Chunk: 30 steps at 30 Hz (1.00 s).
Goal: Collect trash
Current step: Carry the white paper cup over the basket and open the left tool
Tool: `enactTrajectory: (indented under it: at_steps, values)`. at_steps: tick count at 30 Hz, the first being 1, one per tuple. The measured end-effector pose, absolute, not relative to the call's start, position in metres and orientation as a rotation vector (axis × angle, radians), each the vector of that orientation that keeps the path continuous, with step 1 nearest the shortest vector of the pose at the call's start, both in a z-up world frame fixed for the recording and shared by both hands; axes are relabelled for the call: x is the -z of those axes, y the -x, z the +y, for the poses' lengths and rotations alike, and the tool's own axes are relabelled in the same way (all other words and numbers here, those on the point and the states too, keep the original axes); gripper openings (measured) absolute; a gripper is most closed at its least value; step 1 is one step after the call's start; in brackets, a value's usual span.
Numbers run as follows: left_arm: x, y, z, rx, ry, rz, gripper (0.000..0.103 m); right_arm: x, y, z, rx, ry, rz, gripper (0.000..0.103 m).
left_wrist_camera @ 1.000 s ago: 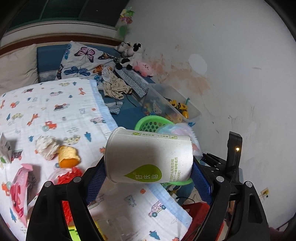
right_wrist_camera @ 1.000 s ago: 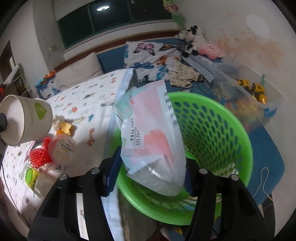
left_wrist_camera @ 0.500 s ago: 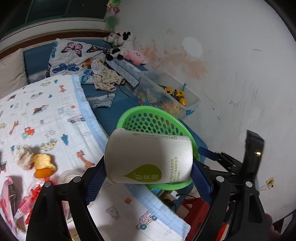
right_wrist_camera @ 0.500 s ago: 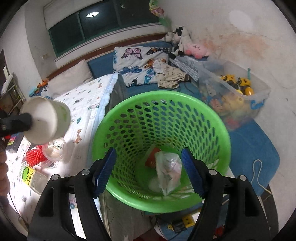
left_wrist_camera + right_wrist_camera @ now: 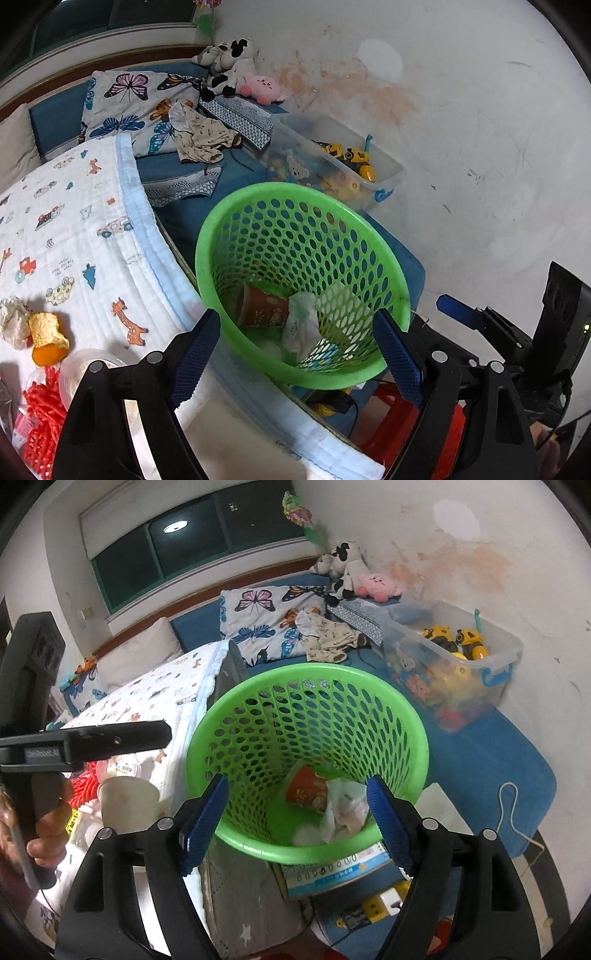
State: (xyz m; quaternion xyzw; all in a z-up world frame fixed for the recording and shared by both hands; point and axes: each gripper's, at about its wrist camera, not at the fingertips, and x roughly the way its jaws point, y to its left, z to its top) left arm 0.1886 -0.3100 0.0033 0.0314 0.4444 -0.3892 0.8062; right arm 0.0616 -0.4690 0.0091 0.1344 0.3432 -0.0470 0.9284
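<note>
A green mesh basket (image 5: 207, 258) (image 5: 199, 738) stands beside the bed. It holds a red paper cup (image 5: 264, 306) (image 5: 308, 788) and a crumpled plastic bag (image 5: 301, 326) (image 5: 343, 808). My left gripper (image 5: 295, 354) is open and empty above the basket's near rim. My right gripper (image 5: 295, 823) is open and empty over the basket's near side. A white paper cup (image 5: 127, 803) shows at the bed's edge, beside the basket. More trash lies on the bed: an orange peel (image 5: 46, 338), a crumpled tissue (image 5: 13, 321), a red mesh piece (image 5: 37, 413) and a clear lidded cup (image 5: 86, 369).
The bed has a white cartoon-print blanket (image 5: 74, 229) and a butterfly pillow (image 5: 125, 99). A clear toy bin (image 5: 332, 166) stands against the wall behind the basket. A red stool (image 5: 402, 424) and a power strip (image 5: 369, 912) are on the floor below.
My left gripper opened and the white paper cup left it. My right gripper let go of the plastic bag, which now lies in the basket. Both grippers moved over the basket.
</note>
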Motion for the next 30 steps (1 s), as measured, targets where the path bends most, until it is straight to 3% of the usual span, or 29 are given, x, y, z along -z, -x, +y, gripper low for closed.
enactTrajectory:
  at_steps: [17, 30]
  values:
    - [-0.010, -0.170, -0.255, 0.736, -0.076, 0.947, 0.082, -0.008, -0.051, -0.458, 0.076, -0.284, 0.693, 0.078]
    - [0.019, -0.159, -0.227, 0.615, -0.048, 1.141, 0.086, -0.005, -0.049, -0.451, 0.070, -0.291, 0.696, 0.078]
